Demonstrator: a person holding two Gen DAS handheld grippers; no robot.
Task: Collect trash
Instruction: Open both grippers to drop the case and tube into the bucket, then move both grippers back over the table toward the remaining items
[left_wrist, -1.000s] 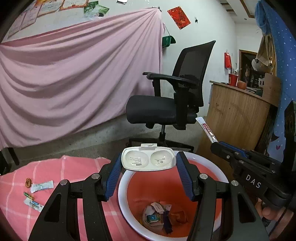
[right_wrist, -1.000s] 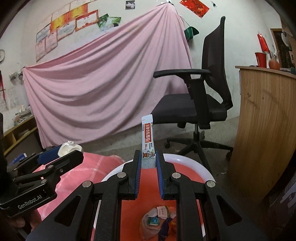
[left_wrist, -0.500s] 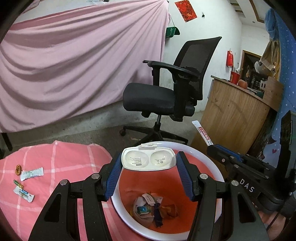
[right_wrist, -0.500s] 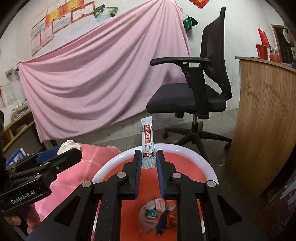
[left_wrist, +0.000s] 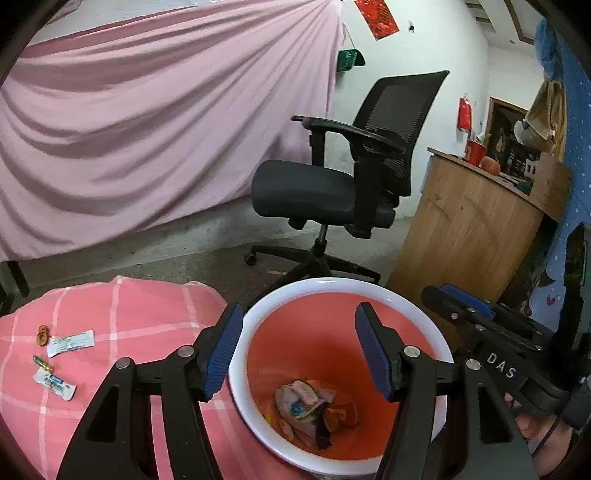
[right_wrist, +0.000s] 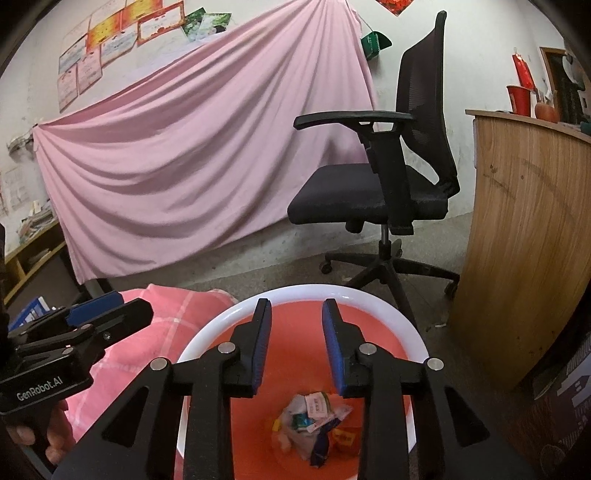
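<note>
Left gripper hangs over the bin w/ jaws fairly wide, just been opening, nothing between the blue pads. Right gripper is right beside it over the same bin, jaws at a narrower gap, also just been opening, nothing between its pads either. Both point down at a slant into the bin mouth. Each shows up in the other's view: right gripper at the right edge of the left view, w/ a bit of the person's hand under it; left gripper at the left edge of the right view, fingers of the hand wrapped round its handle.

Bin is orange inside w/ a white rim. At the bottom lies a heap of trash: crumpled wrappers, small packets, a dark strip, all touching. More trash is outside, well apart to the left on the pink checked cloth: a white sachet, a small brown bit just beside it, a thin green-yellow piece, another white packet nearer the viewer.

Behind the bin: black office chair on bare floor, pink sheet draped on the wall, wood counter to the right w/ a red cup on top.
</note>
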